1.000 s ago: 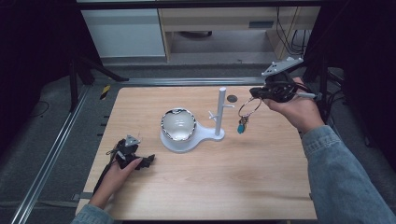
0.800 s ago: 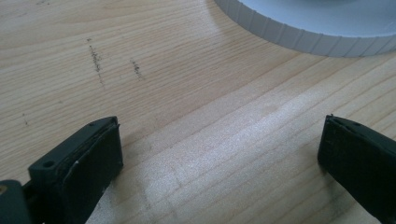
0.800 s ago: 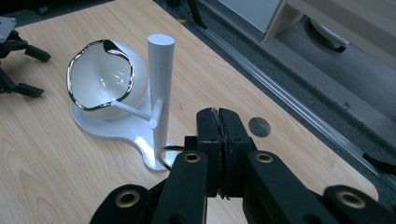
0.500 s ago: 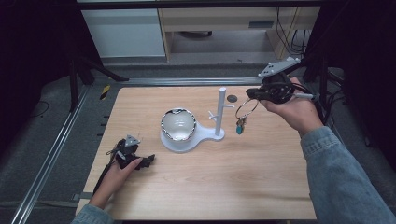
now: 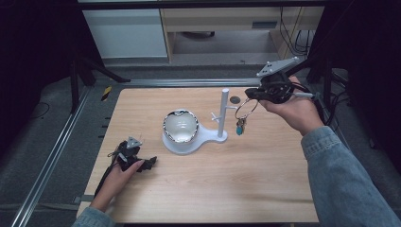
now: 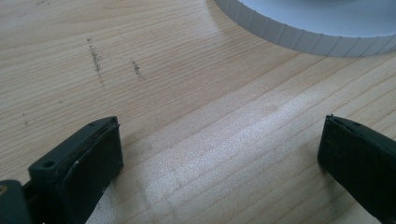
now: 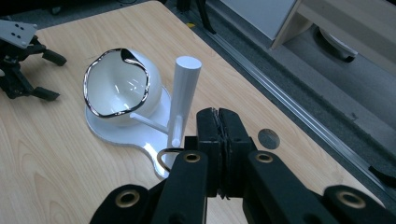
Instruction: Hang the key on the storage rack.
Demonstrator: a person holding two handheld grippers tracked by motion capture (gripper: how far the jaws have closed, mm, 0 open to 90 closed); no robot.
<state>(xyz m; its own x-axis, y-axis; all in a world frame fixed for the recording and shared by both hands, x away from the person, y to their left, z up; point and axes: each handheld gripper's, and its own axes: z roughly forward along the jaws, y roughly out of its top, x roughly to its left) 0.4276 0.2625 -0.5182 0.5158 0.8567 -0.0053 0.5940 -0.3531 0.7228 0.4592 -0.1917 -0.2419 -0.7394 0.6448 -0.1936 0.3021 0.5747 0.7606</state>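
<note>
Metal key ring [image 5: 246, 109] in the right gripper [image 5: 251, 93], beside the white stand [image 5: 224, 113]

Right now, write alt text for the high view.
The right gripper holds a key ring with keys beside the white stand's post. A bowl sits on the stand's base, and the left gripper rests open on the wooden table.

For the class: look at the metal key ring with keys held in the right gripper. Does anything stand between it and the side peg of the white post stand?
Nothing visible does. The right gripper holds the metal key ring with keys in the air just beside the white post stand; the gap to its side peg looks open. The white bowl sits on the post's far side.
</note>
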